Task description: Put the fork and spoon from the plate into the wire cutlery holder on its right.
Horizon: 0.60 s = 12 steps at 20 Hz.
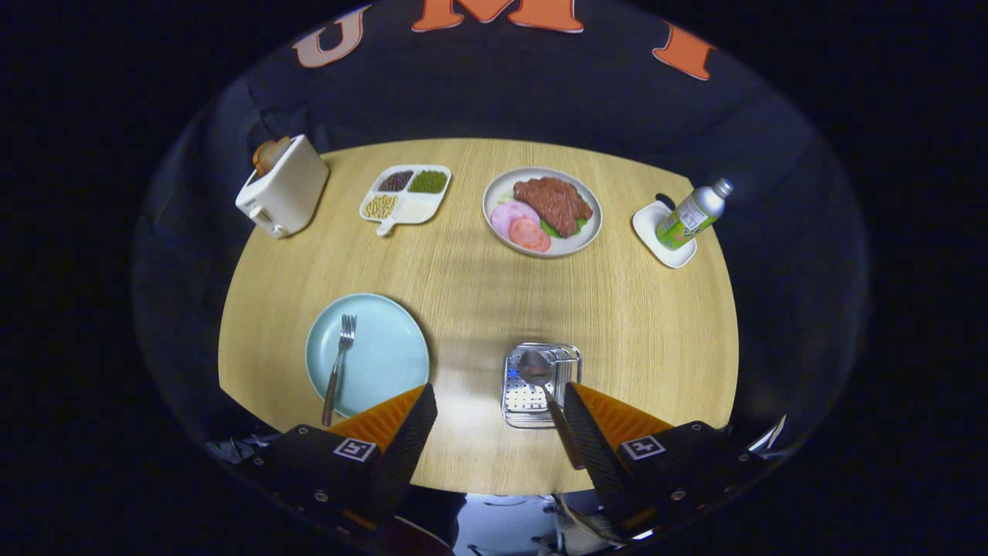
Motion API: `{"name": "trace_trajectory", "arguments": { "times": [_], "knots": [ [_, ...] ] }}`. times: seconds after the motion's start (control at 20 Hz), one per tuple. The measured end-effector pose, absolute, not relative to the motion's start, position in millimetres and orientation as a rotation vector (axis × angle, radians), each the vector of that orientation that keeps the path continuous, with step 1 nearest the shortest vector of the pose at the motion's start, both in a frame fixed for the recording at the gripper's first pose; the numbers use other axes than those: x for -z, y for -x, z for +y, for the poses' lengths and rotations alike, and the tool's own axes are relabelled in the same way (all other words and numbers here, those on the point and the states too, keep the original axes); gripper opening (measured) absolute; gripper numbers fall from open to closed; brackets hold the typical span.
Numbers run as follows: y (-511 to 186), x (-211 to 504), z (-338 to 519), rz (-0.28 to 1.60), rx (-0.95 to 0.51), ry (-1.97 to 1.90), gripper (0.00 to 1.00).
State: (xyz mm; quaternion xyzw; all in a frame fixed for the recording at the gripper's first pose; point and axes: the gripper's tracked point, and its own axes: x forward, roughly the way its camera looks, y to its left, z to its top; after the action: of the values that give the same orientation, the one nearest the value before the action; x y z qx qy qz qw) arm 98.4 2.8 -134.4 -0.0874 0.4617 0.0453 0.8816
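The tool (494, 421) hangs open above the bench's near edge. The spoon (540, 378) already stands in the wire cutlery holder (540, 386). The fork (340, 363) lies on the blue plate (394, 355) near the near-left corner; it looks thin, stiff and slippery, best pinched mid-handle.

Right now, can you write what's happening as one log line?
gripper: open, holding nothing | spoon: in wire cutlery holder | fork: on blue plate | left to do: fork
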Motion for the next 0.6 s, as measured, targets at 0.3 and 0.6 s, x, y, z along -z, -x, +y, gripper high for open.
{"name": "trace_trajectory", "arguments": {
  "times": [0.3, 0.6],
  "knots": [
    [-93.1, 170.0, 98.5, 0.745, -0.184, 0.094, 0.99],
    [-72.0, 258.7, 156.7, 0.776, -0.220, 0.042, 0.99]
  ]
}}
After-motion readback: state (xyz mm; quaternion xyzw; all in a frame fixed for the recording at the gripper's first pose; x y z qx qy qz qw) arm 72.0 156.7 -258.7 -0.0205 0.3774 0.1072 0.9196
